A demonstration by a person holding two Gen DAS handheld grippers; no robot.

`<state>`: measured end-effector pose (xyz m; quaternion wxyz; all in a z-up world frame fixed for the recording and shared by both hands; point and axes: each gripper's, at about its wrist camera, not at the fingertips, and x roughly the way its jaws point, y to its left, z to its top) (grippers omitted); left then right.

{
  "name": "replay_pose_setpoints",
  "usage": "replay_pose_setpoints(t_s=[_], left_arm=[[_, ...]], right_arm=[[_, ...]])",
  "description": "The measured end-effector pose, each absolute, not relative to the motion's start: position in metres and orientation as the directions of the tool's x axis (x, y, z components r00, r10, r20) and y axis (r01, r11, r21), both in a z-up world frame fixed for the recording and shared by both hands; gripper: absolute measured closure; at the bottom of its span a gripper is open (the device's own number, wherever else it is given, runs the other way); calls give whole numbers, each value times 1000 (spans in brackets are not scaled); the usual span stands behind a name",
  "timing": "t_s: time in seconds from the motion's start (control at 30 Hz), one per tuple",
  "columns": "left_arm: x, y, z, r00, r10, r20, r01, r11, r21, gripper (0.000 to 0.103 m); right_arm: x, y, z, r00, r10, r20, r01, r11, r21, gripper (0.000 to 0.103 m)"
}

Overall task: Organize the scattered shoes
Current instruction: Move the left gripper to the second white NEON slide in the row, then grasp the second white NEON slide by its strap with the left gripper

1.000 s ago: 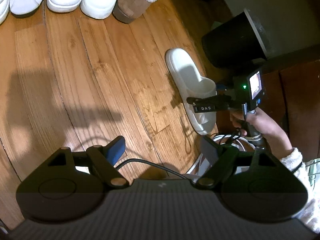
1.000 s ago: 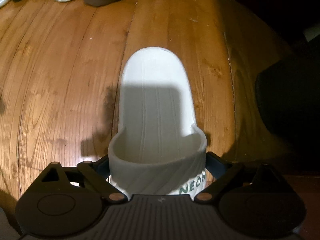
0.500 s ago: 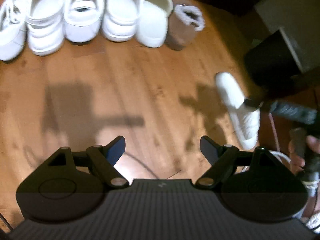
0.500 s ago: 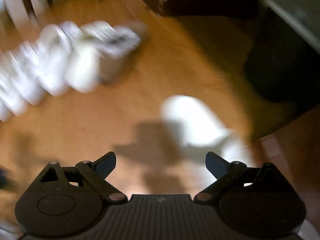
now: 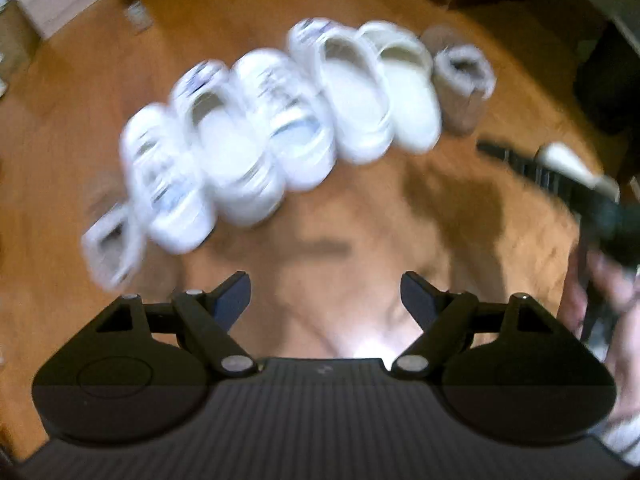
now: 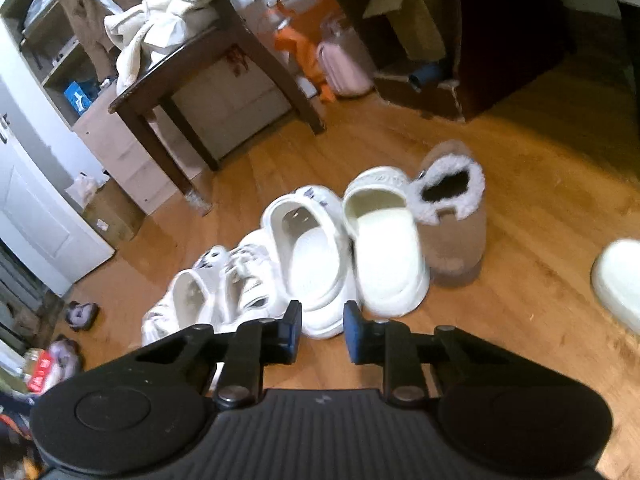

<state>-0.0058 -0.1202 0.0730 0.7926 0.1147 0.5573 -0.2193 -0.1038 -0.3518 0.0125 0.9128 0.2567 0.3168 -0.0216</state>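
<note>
A row of several white shoes stands side by side on the wood floor, with a brown fur-lined boot at its right end. A lone white slide lies apart at the right edge. My right gripper hovers in front of the row, its jaws closing to a narrow gap with nothing between them. In the blurred left wrist view, the same row and boot lie beyond my left gripper, which is open and empty high over bare floor.
A dark wooden table piled with clothes stands behind the row, with an orange bag and dark furniture further back. Clutter lies at the left edge. A hand holds the right tool at the right.
The right gripper left the white slide on the floor, lifted and swung towards the shoe row, and its jaws narrowed. The left gripper rose and tilted, bringing the whole row into view.
</note>
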Motion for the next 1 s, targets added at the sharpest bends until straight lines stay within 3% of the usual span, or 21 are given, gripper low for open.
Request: replay_pose_setpoints(t_s=[0.1,0.13,0.33,0.4,0.43,0.5,0.57,0.7,0.83,1.0], left_arm=[[29,-155,53,279,-379,-882,535,824,-185,23],[32,-163,50,295,-373,-880,547,821,-164,24],[69,-249,27,485,-214,-848,623,765,163,24],[79,-271,23,538,-185,-823,623,744,240,27],[86,-278,22,537,-186,-823,623,745,239,30],[105,-292,17,491,-189,-850,610,772,180,47],[123,-306,11,446,-190,-874,596,792,132,49],[130,-327,-4,502,-137,-854,623,742,247,52],[148,-343,-18,424,-213,-880,675,722,151,50],[149,-362,-40,470,-133,-873,684,679,265,51]], right_arm=[[-106,-372,1,803,121,-584,217,853,475,80],[-107,-378,-5,803,117,-584,227,846,482,79],[-89,-405,-25,781,49,-622,317,828,463,77],[-85,-408,-25,789,50,-613,321,816,481,66],[-83,-409,-25,790,50,-611,324,812,485,60],[-82,-410,-26,788,44,-614,330,813,480,58],[-84,-408,-25,784,23,-620,339,822,458,58],[-88,-404,-22,778,-42,-626,369,838,403,50],[-87,-402,-25,779,-42,-625,371,835,406,50],[-88,-400,-25,776,-46,-629,369,842,394,50]])
